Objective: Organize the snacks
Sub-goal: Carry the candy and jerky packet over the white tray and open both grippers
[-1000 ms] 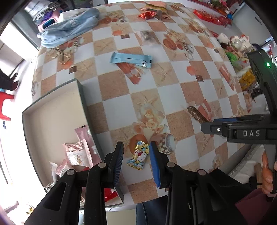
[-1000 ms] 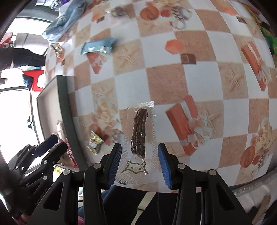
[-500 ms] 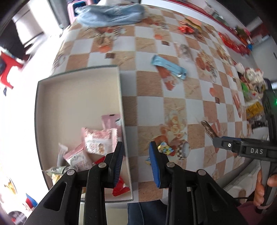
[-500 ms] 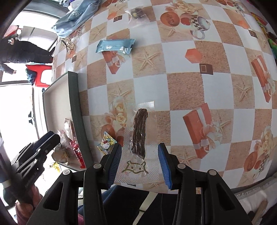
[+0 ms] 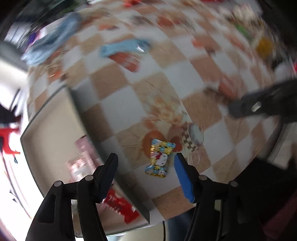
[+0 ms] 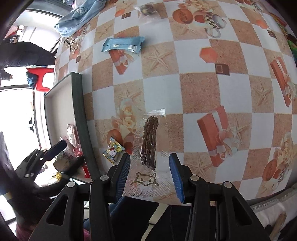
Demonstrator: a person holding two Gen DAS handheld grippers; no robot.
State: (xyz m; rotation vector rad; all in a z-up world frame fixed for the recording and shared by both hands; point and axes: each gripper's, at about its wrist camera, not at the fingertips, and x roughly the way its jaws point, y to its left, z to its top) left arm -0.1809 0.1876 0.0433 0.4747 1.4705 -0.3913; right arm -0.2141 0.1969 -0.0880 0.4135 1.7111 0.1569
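A small Hello Kitty candy lies on the checked tablecloth, between the fingers of my open left gripper; it also shows in the right wrist view. A dark jerky stick in a clear packet lies between the fingers of my open right gripper, near the table's front edge. A grey tray with several snack packets stands to the left; it shows in the right wrist view too. A light blue wrapped bar lies farther back; it is blurred in the left wrist view.
A blue cloth lies at the far left of the table. A small clear packet lies at the far edge. My left gripper shows over the tray in the right wrist view. More snacks sit far right.
My left gripper has swung from over the tray's edge back to the candy and opened wider. The candy lies between its fingers again. The right gripper has hardly moved around the jerky packet.
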